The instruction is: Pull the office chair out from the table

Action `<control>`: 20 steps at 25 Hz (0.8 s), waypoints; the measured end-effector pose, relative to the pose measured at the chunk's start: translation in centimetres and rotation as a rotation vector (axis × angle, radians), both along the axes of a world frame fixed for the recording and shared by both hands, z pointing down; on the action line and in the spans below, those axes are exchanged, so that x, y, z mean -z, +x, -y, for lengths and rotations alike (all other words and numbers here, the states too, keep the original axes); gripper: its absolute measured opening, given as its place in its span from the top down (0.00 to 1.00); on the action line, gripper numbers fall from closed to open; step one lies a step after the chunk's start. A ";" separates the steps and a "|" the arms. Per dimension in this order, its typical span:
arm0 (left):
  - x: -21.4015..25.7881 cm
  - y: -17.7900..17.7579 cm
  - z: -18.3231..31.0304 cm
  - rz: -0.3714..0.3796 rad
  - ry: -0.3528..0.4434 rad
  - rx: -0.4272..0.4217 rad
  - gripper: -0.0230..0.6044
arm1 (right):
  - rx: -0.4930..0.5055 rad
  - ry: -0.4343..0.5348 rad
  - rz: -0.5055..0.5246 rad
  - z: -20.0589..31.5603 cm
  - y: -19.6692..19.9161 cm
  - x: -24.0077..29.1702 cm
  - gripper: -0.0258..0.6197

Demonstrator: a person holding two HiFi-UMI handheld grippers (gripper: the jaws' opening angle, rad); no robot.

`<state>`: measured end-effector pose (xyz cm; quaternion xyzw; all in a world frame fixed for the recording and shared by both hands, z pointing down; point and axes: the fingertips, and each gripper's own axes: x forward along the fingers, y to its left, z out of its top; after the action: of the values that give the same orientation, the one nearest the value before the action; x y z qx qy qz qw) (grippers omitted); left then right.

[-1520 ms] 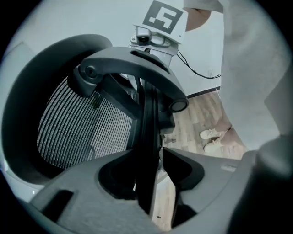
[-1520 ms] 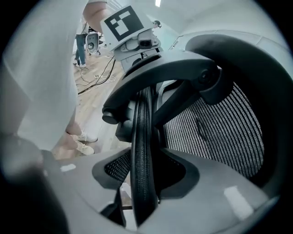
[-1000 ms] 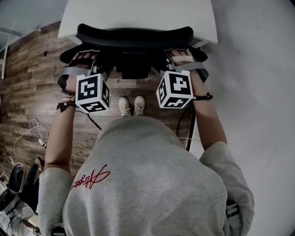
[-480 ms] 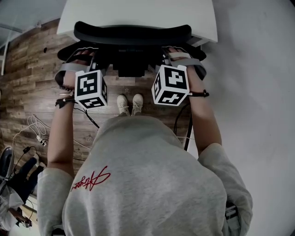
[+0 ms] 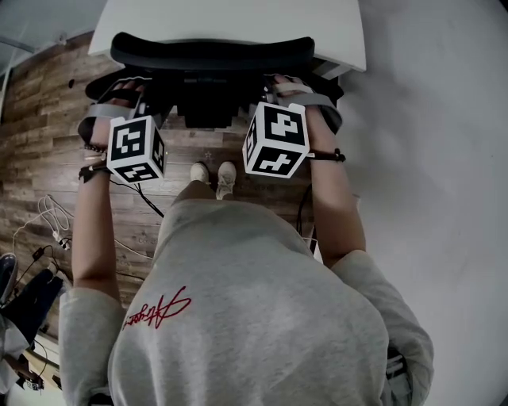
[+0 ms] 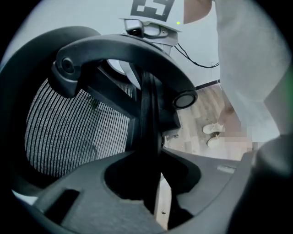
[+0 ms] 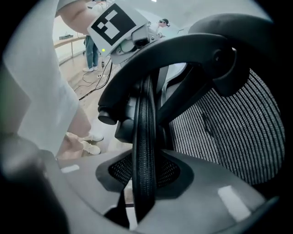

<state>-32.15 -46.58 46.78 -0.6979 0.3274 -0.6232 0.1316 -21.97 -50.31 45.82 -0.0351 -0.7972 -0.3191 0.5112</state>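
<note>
While both arms reach forward, the left hand-held gripper (image 6: 152, 183) has just been closing, and its jaws clamp the backrest's left side rim (image 6: 149, 109). The right hand-held gripper (image 7: 144, 183) is clamped on the right side rim (image 7: 144, 119) in the same way. Beyond them the office chair (image 5: 210, 54) stands tucked against the white surface (image 5: 230, 20), on a wooden floor (image 5: 48, 119). Its frame looks stiff and its mesh (image 7: 229, 132) soft, so the rims seem the right place to hold. Probably heavy, it should answer a steady, even pull.
</note>
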 end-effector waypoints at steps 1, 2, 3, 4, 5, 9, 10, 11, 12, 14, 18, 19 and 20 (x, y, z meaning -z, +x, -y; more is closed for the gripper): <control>-0.1 -0.1 0.1 0.002 0.004 -0.001 0.80 | 0.006 0.017 0.006 0.1 -0.1 -0.1 0.79; -0.2 -0.1 0.3 0.003 0.007 -0.001 0.80 | 0.008 0.028 0.010 0.3 -0.1 -0.2 0.79; -0.3 -0.2 0.4 0.004 0.006 -0.001 0.80 | 0.006 0.028 0.012 0.4 -0.2 -0.4 0.79; -0.5 -0.2 0.4 0.003 0.004 -0.001 0.80 | 0.001 0.020 0.009 0.4 -0.2 -0.6 0.79; -0.7 -0.2 0.4 0.002 0.002 -0.001 0.80 | -0.004 0.008 0.005 0.4 -0.2 -0.8 0.79; -0.6 -0.1 0.0 -0.002 -0.002 -0.003 0.81 | -0.010 -0.027 -0.009 0.1 -0.2 -0.7 0.78; -0.5 -0.1 -0.1 -0.001 -0.001 -0.003 0.81 | -0.009 -0.030 -0.010 0.1 -0.2 -0.6 0.78; -0.4 -0.1 -0.1 0.001 0.001 -0.005 0.81 | -0.008 -0.033 -0.010 0.1 -0.3 -0.5 0.78; -0.4 -0.1 -0.1 0.004 0.003 -0.007 0.81 | -0.009 -0.035 -0.010 0.1 -0.3 -0.4 0.78; -0.4 -0.3 0.0 0.008 0.004 -0.011 0.81 | -0.013 -0.038 -0.009 0.1 -0.4 -0.5 0.78; -1.4 -0.4 0.3 0.001 -0.021 -0.014 0.81 | -0.025 -0.041 -0.004 0.3 -0.4 -1.5 0.78; -1.7 -0.4 0.3 0.000 -0.026 -0.013 0.81 | -0.026 -0.039 -0.001 0.3 -0.5 -1.8 0.78; -2.0 -0.5 0.4 0.001 -0.028 -0.012 0.81 | -0.027 -0.038 0.001 0.4 -0.5 -2.1 0.78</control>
<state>-32.69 -46.96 48.80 -0.7012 0.3143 -0.6275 0.1256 -22.51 -50.69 47.96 -0.0340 -0.8038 -0.2972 0.5143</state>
